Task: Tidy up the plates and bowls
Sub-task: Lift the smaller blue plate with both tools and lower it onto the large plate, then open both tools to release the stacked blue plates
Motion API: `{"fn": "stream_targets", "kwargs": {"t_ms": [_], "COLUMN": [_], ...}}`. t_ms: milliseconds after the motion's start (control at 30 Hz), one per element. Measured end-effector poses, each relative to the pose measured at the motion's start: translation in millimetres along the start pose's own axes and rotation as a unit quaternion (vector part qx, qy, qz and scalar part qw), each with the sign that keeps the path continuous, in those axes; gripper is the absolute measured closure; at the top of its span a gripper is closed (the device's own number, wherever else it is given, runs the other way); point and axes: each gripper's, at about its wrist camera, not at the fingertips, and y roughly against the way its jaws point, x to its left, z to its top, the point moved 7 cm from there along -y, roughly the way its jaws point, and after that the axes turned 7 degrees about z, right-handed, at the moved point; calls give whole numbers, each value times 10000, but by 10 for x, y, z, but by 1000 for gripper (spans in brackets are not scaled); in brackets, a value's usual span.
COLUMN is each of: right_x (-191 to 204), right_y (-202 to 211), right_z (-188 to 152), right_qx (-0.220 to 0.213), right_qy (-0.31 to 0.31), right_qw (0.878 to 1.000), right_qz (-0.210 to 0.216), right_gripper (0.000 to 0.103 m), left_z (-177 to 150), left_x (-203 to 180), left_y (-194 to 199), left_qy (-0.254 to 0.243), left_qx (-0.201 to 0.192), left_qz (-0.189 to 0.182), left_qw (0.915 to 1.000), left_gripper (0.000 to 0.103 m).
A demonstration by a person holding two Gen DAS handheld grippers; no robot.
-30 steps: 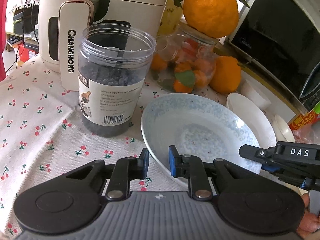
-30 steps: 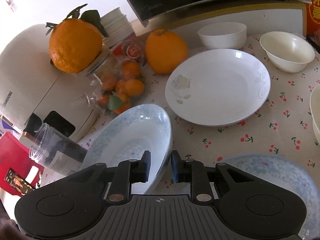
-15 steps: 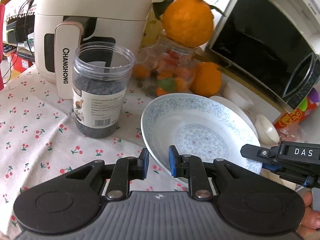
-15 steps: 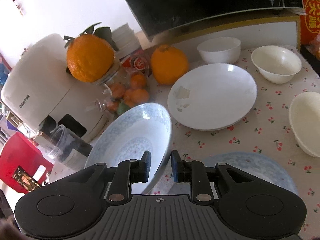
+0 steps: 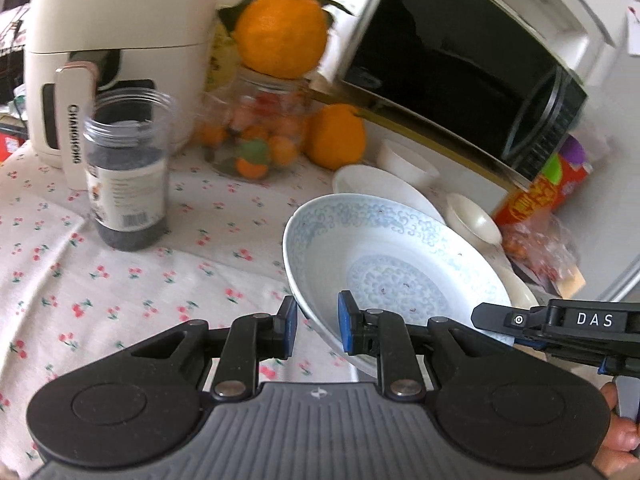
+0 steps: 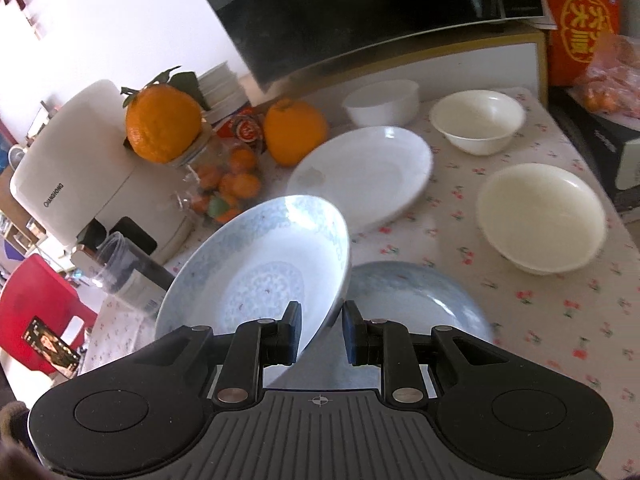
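A blue-patterned deep plate (image 5: 392, 264) is held tilted above the table by both grippers. My left gripper (image 5: 317, 328) is shut on its near rim. My right gripper (image 6: 322, 334) is shut on the opposite rim; the plate (image 6: 260, 276) fills the left of the right wrist view. A second blue-patterned plate (image 6: 416, 304) lies on the cloth just below and right of the held one. A white plate (image 6: 364, 172), two small white bowls (image 6: 382, 102) (image 6: 478, 120) and a larger cream bowl (image 6: 540, 216) sit beyond.
A cherry-print tablecloth (image 5: 120, 280) covers the table. A jar of dark grains (image 5: 128, 168), a white air fryer (image 5: 116, 48), a jar of small oranges (image 5: 256, 140), large oranges (image 5: 336, 136), a microwave (image 5: 460, 64) and a snack bag (image 5: 540, 196) stand around.
Both grippers have lifted the blue-patterned plate higher and carried it to the right, over the second blue plate. The jar and air fryer have slid left in the left wrist view.
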Motion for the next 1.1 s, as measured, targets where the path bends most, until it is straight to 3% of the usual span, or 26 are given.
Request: {"fn": "stream_targets", "kwargs": {"t_ms": [433, 1100], "right_x": [-460, -496], "right_y": [321, 186], "right_z": [-274, -455], "right_qx": [118, 499], "right_qy": [-189, 131], "right_qw": [9988, 9949], "right_qz": [-439, -869], "right_gripper": [81, 81], "left_z": [-269, -436], "left_x": [-441, -479], "left_y": [-27, -133], "left_qy": [-548, -975], "left_qx": [126, 261], "left_qz": [-240, 71], "left_qw": [9981, 9949], "left_gripper": [84, 84]}}
